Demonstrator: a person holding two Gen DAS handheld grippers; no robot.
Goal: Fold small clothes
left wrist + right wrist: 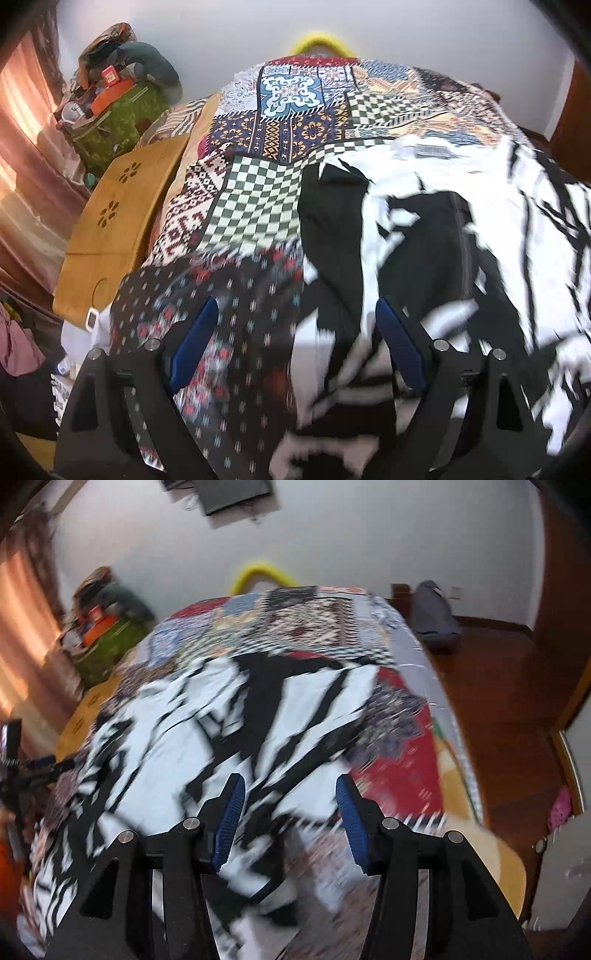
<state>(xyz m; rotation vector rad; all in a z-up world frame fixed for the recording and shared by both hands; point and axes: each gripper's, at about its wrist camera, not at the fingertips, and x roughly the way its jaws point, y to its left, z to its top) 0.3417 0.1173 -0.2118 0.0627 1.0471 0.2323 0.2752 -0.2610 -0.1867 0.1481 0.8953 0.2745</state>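
A black-and-white patterned garment (424,229) lies spread on a patchwork bed cover (288,122), with a small label (432,151) showing near its far edge. My left gripper (295,302) hovers over the garment's left edge, its blue pads (195,343) wide apart with nothing pinched between them. In the right wrist view the same garment (207,716) covers the left and middle of the bed cover (402,768). My right gripper (289,779) hangs above the garment's near right part, jaws apart and not pressing on the cloth. Both views are blurred.
A wooden lap table (122,221) lies at the bed's left side, with a green bag (122,110) piled with clutter beyond it. A yellow curved object (319,40) sits behind the bed. Wooden floor (498,686) and a dark bag (434,613) are on the right.
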